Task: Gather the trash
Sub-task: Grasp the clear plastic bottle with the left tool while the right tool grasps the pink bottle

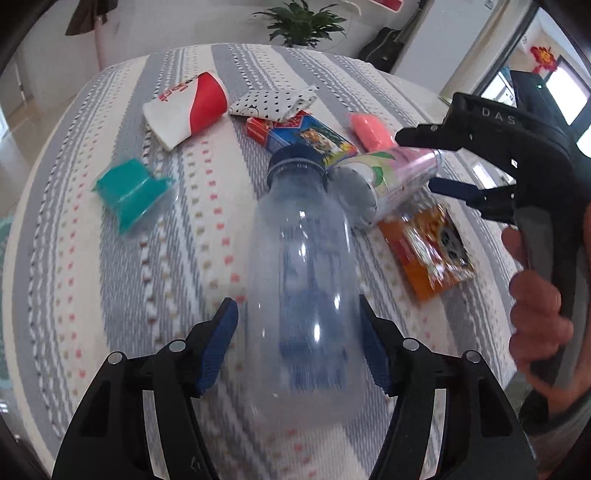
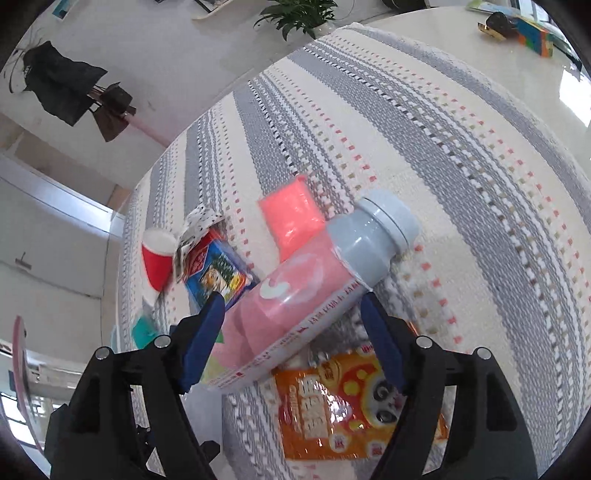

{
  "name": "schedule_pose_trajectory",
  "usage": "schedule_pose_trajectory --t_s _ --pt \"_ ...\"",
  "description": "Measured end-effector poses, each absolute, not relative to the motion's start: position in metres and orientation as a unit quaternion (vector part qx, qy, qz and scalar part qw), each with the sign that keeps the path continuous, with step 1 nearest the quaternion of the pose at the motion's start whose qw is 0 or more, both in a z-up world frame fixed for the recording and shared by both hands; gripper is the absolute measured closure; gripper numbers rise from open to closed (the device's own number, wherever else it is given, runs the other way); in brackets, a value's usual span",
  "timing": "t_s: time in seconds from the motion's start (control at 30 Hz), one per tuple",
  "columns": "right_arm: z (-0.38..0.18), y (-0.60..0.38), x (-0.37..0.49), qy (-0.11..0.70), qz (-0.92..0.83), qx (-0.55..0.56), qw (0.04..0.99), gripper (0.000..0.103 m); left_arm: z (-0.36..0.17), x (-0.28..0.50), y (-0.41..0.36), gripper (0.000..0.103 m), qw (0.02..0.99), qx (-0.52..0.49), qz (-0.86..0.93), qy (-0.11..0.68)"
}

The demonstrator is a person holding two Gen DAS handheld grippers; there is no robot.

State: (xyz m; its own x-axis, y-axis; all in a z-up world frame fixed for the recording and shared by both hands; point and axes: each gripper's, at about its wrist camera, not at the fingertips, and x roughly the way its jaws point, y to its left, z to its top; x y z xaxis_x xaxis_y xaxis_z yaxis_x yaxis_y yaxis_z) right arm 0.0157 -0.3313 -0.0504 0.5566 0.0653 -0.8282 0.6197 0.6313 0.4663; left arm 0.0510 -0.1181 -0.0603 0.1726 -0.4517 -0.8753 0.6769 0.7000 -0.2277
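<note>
My left gripper (image 1: pixel 297 304) is shut on a clear plastic bottle (image 1: pixel 303 266) with a dark blue cap, which points away from the camera over the striped mat (image 1: pixel 92 277). A pink bottle (image 2: pixel 317 266) with a grey cap lies slantwise between the fingers of my right gripper (image 2: pixel 291 297). Those jaws stand wide and open, and the pads are close to its sides. In the left wrist view, the right gripper (image 1: pixel 417 160) reaches in from the right around the base of the pink bottle (image 1: pixel 391 166), with a person's hand (image 1: pixel 535 306) on its handle.
More trash lies on the mat: a red and white paper cup (image 1: pixel 184 107), a polka-dot wrapper (image 1: pixel 273 99), a blue and red box (image 1: pixel 306 133), a pink packet (image 1: pixel 369 129), a teal packet (image 1: pixel 133 192) and an orange snack packet (image 2: pixel 332 398). A potted plant (image 1: pixel 299 22) stands beyond the far edge.
</note>
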Motion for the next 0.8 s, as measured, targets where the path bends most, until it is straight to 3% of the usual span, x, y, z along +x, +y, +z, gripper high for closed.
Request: schedule_pose_trajectory --t_s 0.13,0.2,0.33,0.43,0.8 --pt "-0.063 -0.33 0.028 0.441 -0.176 0.406 0.781 0.028 -0.063 0.049 -0.132 0.042 0.77 0.127 -0.358 0.513" --pt "-0.065 -0.329 0.032 0.445 -0.175 0.411 0.776 0.028 -0.064 0.046 -0.133 0.05 0.776 0.129 -0.354 0.507" --pt "-0.058 -0.322 0.032 0.445 -0.167 0.4 0.784 0.047 -0.063 0.048 -0.127 0.05 0.778 0.103 -0.352 0.51" --pt "-0.053 -0.316 0.024 0.447 -0.156 0.381 0.794 0.054 -0.06 0.048 -0.112 0.05 0.783 0.074 -0.344 0.514" --pt "-0.009 -0.255 -0.001 0.424 -0.103 0.248 0.865 0.056 -0.035 0.034 -0.046 0.05 0.815 -0.002 -0.31 0.489"
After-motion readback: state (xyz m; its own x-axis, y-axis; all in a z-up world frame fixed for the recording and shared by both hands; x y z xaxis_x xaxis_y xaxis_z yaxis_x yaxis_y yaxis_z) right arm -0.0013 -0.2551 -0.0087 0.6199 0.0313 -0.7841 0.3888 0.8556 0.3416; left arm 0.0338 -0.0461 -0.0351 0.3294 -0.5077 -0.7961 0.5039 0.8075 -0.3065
